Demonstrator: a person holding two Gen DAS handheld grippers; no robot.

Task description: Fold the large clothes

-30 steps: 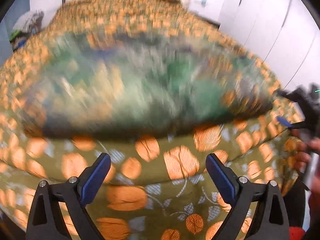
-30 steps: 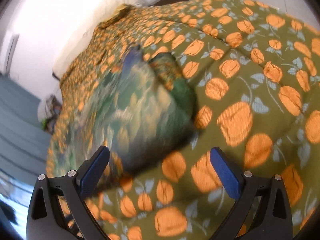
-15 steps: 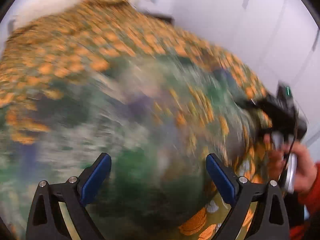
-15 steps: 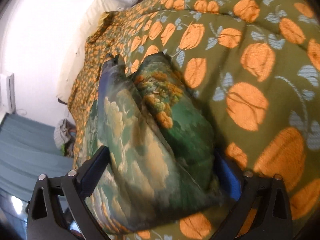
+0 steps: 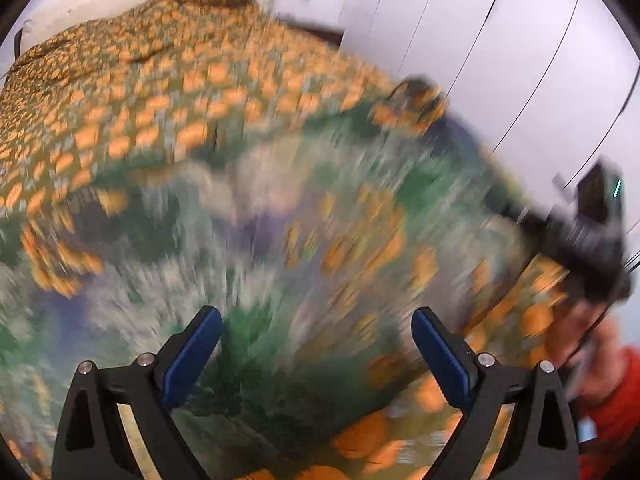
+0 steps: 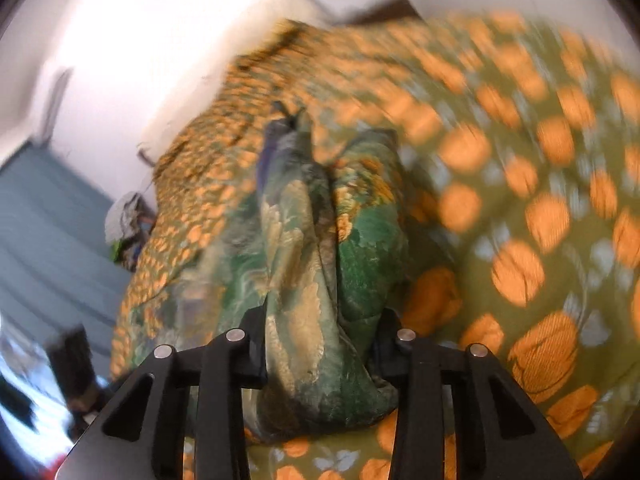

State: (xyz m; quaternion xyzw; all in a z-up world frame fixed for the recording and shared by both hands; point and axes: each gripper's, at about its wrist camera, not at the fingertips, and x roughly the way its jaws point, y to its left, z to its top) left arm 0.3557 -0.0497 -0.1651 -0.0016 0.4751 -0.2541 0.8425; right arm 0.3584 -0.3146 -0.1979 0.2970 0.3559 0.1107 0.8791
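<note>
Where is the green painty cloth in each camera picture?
Left wrist: the green cloth fills the blurry middle, beyond the open left claw.
Right wrist: bunched at centre, pinched in the right claw.
Shared landmark: the orange-flowered bedspread underneath.

No readable text, labels, brands or numbers anywhere; both views are motion-blurred, only fabric patterns show.
</note>
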